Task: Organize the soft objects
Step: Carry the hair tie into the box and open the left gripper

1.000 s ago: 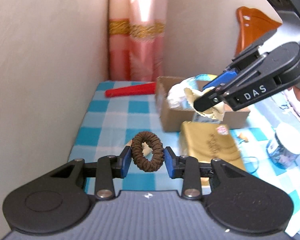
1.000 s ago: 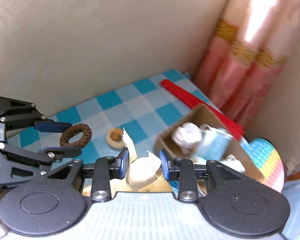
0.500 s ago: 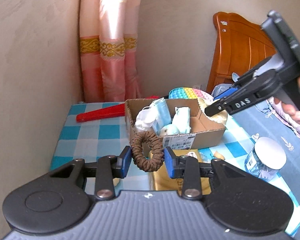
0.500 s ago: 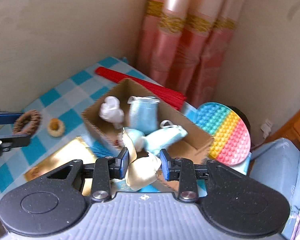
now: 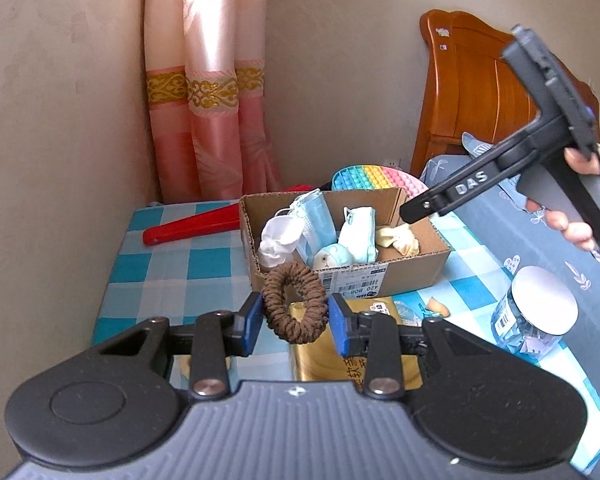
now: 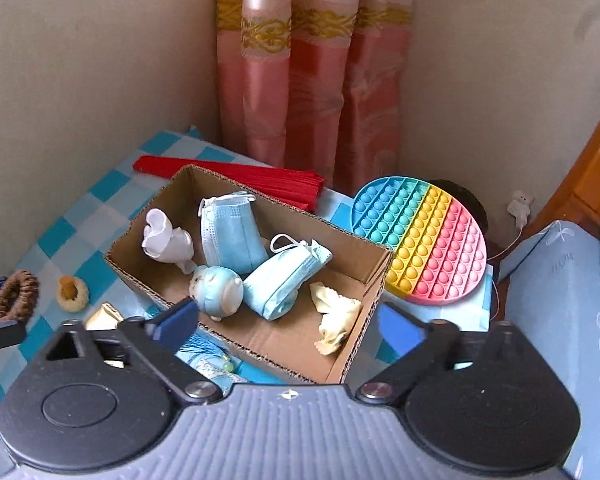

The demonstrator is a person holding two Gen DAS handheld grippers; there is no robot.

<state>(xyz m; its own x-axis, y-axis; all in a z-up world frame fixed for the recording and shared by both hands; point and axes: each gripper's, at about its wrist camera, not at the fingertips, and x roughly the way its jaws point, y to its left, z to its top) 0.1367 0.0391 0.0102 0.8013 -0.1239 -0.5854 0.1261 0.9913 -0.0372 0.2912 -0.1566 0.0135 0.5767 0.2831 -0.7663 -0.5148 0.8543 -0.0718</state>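
The left hand-held gripper (image 5: pixel 294 322) clamps a ribbed brown scrunchie (image 5: pixel 295 303), with the corrugated cardboard box (image 5: pixel 400 278) just ahead. The right hand-held gripper (image 6: pixel 288 316), jaws just sprung wide and empty, hangs over that box; crumpled cream cloth (image 6: pixel 334 316) lies below, beside pleated blue masks (image 6: pixel 230 232).

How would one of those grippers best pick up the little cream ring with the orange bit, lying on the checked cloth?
The cream ring lies flat on the checked cloth, apart from the cardboard box. Probably best to come straight down from above, with one finger outside the band and the other in its centre hole, or both squeezing across the soft outer rim. The orange piece on top may get in the way.
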